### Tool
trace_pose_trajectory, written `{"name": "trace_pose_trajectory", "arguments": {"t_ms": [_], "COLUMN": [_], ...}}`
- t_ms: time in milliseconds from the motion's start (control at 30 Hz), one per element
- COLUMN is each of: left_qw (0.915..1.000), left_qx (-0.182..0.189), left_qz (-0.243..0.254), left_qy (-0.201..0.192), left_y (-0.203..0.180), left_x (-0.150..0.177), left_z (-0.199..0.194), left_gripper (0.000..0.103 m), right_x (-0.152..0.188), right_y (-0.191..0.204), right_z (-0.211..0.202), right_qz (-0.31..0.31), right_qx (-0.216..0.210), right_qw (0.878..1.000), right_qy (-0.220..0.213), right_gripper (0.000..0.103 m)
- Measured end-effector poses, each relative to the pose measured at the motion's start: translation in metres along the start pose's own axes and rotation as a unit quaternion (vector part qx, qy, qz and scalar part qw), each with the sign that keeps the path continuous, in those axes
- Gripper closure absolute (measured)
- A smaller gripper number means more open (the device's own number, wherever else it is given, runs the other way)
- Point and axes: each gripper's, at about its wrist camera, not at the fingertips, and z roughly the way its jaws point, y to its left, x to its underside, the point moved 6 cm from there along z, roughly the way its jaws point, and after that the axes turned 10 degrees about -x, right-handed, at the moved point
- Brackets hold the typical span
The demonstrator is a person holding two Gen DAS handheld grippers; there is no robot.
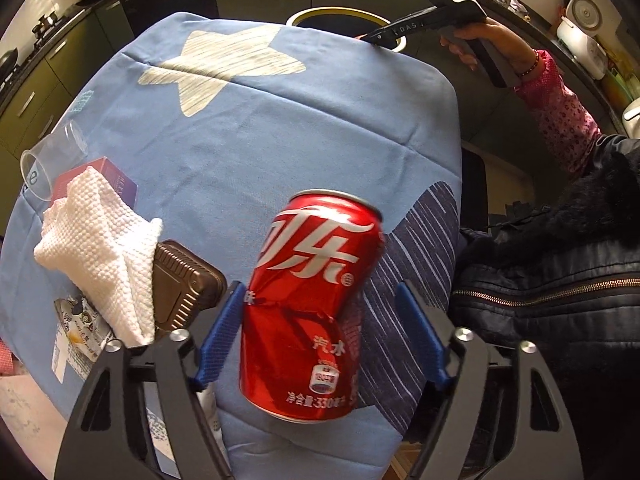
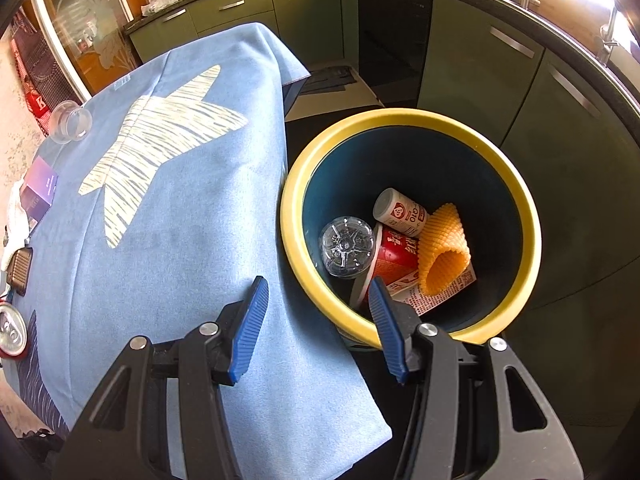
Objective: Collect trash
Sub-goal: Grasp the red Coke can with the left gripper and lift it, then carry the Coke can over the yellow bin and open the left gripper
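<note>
A dented red cola can (image 1: 316, 304) stands on the blue tablecloth (image 1: 280, 140), near the table's edge by the person. My left gripper (image 1: 320, 288) is around it. The left blue finger (image 1: 222, 336) is at the can's side, while the right finger (image 1: 420, 332) is clearly apart from it, so the jaws are open. The can's silver top (image 2: 11, 335) shows at the left edge of the right wrist view. My right gripper (image 2: 316, 284) is open and empty above the table's edge, next to the yellow-rimmed bin (image 2: 522, 208).
The bin holds a clear bottle (image 2: 346, 248), a white bottle (image 2: 400, 212), a red cup (image 2: 394, 260) and an orange ribbed roll (image 2: 444, 248). On the table lie a white paper towel (image 1: 100, 240), a brown case (image 1: 188, 284), a purple box (image 1: 116, 176) and a clear cup (image 1: 52, 160).
</note>
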Motion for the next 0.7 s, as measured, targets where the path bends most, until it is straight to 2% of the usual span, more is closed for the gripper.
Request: {"name": "trace_pose_trajectory", "arguments": {"t_ms": [33,67,200,333,433,500,567,633,700], "left_qw": [1.0,0.9999,0.9997,0.9993,0.9991,0.9991,0.999,0.9988,0.999], "left_qx": [0.001,0.005,0.019,0.031,0.032,0.03,0.029,0.03,0.025], "left_qz": [0.0,0.0,-0.003,-0.007,-0.003,0.002,0.005,0.005,0.001], "left_qy": [0.004,0.009,0.014,0.018,0.026,0.03,0.033,0.038,0.038], "left_y": [0.0,-0.001,-0.005,-0.006,-0.009,-0.014,-0.017,-0.02,-0.02], "left_x": [0.0,0.001,0.003,0.003,0.005,0.005,0.006,0.007,0.007], "left_z": [0.003,0.006,0.014,0.02,0.027,0.031,0.033,0.035,0.035], "left_gripper": [0.039,0.041,0.041,0.038,0.03,0.03,0.041,0.047,0.049], "right_x": [0.001,0.001,0.003,0.005,0.006,0.006,0.006,0.006,0.007], "right_y": [0.0,0.0,-0.003,-0.006,-0.007,-0.007,-0.007,-0.007,-0.006], "right_z": [0.0,0.0,0.001,0.003,0.003,0.003,0.003,0.003,0.001], "right_qz": [0.0,-0.001,0.002,0.006,0.007,0.007,0.007,0.007,0.007], "right_qx": [-0.001,-0.002,-0.003,-0.005,-0.007,-0.007,-0.008,-0.01,-0.013], "right_qw": [1.0,1.0,1.0,1.0,1.0,1.0,1.0,1.0,1.0], "right_qy": [0.001,0.001,0.002,0.004,0.003,0.004,0.003,0.003,0.0], "right_gripper": [0.053,0.053,0.053,0.053,0.052,0.052,0.052,0.052,0.052]}}
